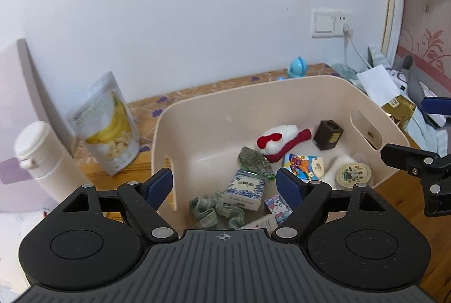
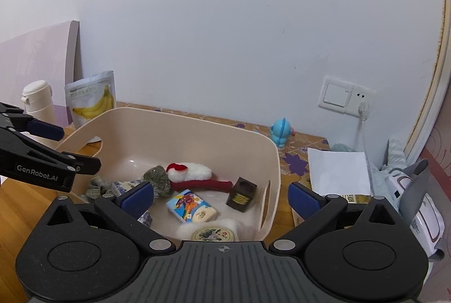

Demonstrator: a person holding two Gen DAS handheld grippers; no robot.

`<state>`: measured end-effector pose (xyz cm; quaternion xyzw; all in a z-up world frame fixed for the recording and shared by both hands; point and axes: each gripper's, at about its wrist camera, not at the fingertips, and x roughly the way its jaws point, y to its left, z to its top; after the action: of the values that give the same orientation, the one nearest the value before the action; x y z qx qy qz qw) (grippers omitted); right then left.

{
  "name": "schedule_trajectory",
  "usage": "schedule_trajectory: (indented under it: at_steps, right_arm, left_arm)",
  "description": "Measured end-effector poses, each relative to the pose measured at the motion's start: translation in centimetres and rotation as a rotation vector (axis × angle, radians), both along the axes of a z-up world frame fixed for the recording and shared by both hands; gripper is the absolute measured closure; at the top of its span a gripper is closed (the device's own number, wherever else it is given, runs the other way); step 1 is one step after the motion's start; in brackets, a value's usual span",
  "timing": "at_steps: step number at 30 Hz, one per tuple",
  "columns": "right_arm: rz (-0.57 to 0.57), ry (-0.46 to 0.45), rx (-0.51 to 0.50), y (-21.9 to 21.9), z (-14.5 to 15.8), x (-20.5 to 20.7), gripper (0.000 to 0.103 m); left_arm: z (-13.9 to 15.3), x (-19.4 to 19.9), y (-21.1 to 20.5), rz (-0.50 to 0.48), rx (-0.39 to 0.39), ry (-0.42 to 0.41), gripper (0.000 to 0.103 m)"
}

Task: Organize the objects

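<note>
Both the left gripper and right gripper are held spread wide and empty above the beige plastic bin. Just ahead, small packets, a round tin and a red-and-white plush toy are contained inside.

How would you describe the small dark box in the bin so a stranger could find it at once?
Start at the beige plastic bin on the wooden table. Inside, look towards the wall with the oval handle slot, just past the red-and-white plush toy. The dark brown box stands there: the only dark cube, with a round hole on top and a gold label.
</note>
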<state>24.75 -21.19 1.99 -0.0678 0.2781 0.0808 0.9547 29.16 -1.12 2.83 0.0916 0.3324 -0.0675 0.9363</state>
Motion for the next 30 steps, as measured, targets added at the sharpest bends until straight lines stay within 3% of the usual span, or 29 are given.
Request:
schedule_trajectory:
  at_steps: [30]
  right_arm:
    - [-0.067,-0.024,0.054,-0.5,1.4,-10.6,0.000]
  left_arm:
    - [3.3,-13.5,0.7,0.058,-0.110,-0.102,0.020]
